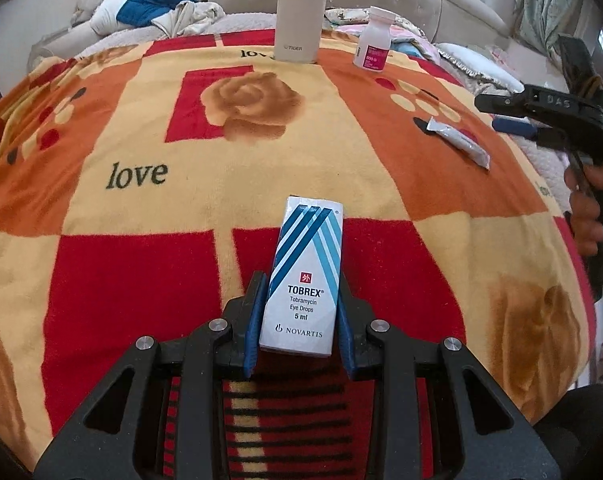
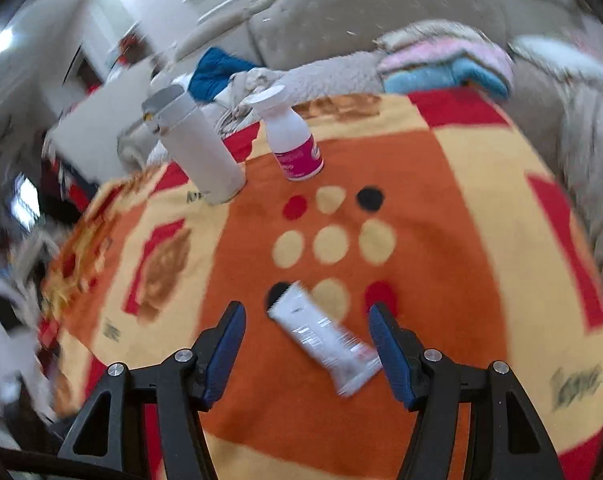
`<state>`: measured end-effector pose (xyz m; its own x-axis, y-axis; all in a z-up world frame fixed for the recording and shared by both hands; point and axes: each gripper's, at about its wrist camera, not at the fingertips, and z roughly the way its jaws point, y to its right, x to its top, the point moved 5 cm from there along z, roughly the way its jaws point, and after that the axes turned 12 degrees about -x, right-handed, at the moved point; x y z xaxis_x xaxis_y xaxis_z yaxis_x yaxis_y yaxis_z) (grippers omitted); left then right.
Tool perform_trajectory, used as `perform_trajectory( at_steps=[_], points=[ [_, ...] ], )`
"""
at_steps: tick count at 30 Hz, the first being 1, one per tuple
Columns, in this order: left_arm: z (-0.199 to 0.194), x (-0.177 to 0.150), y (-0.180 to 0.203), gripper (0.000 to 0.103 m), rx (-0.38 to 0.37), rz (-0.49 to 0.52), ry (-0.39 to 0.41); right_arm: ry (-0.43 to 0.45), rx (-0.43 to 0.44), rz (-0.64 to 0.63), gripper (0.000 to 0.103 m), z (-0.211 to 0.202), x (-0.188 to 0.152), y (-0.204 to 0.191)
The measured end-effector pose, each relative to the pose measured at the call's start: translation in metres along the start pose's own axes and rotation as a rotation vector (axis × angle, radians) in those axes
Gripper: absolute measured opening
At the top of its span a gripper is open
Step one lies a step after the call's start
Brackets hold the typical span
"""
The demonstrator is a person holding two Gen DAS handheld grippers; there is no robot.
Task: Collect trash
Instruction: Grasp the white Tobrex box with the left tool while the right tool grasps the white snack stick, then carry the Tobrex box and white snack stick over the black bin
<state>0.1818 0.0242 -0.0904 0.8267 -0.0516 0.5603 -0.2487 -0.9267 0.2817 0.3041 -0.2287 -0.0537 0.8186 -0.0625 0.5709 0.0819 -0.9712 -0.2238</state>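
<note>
One item secured: left gripper (image 1: 301, 312) clamps the Tobrex eye-drops box (image 1: 304, 276). Right gripper (image 2: 307, 354), jaws spread, straddles the ointment tube (image 2: 323, 338); pickup pending.

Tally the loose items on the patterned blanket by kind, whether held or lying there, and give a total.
Eye-drop box, in the left hand-held gripper: 1
Ointment tube: 1
Pink-labelled bottle: 1
Tiger flask: 1
Total: 4

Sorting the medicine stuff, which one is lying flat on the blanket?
The tube, flat between the open right gripper; the bottle stands, the box is held.
</note>
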Motion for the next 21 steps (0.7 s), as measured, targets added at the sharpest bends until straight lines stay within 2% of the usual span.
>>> perform_trajectory(
  at_steps=[3, 4, 5, 8, 10, 12, 15, 17, 21],
  points=[
    [0.001, -0.001, 0.001, 0.029, 0.012, 0.022, 0.000, -0.051, -0.044, -0.187, 0.062, 0.022, -0.006, -0.012],
    [0.001, -0.001, 0.001, 0.029, 0.012, 0.027, 0.002, -0.072, -0.073, -0.257, 0.060, 0.033, -0.010, -0.019],
    [0.001, -0.001, 0.000, 0.029, 0.011, 0.028, 0.003, -0.077, -0.095, -0.300, 0.055, 0.041, -0.013, -0.023],
    [0.000, 0.000, -0.003, 0.028, -0.002, 0.013, 0.005, -0.050, -0.133, -0.340, 0.049, 0.050, -0.018, -0.031],
    [-0.001, 0.001, -0.004, 0.027, -0.013, -0.007, 0.007, -0.028, -0.165, -0.330, 0.036, 0.047, -0.023, -0.031],
    [-0.004, 0.001, -0.006, 0.027, -0.036, -0.045, 0.008, -0.027, -0.179, -0.298, 0.016, 0.039, -0.030, -0.029],
    [-0.009, 0.003, -0.001, 0.026, -0.081, -0.097, 0.014, -0.022, -0.158, -0.244, 0.014, 0.018, -0.045, -0.024],
    [-0.012, 0.009, 0.013, 0.026, -0.090, -0.092, 0.027, 0.000, -0.104, -0.173, 0.014, -0.003, -0.053, -0.021],
    [-0.012, 0.017, 0.039, 0.027, -0.031, -0.069, 0.055, 0.020, -0.015, -0.046, 0.014, -0.038, -0.070, -0.014]
  ],
)
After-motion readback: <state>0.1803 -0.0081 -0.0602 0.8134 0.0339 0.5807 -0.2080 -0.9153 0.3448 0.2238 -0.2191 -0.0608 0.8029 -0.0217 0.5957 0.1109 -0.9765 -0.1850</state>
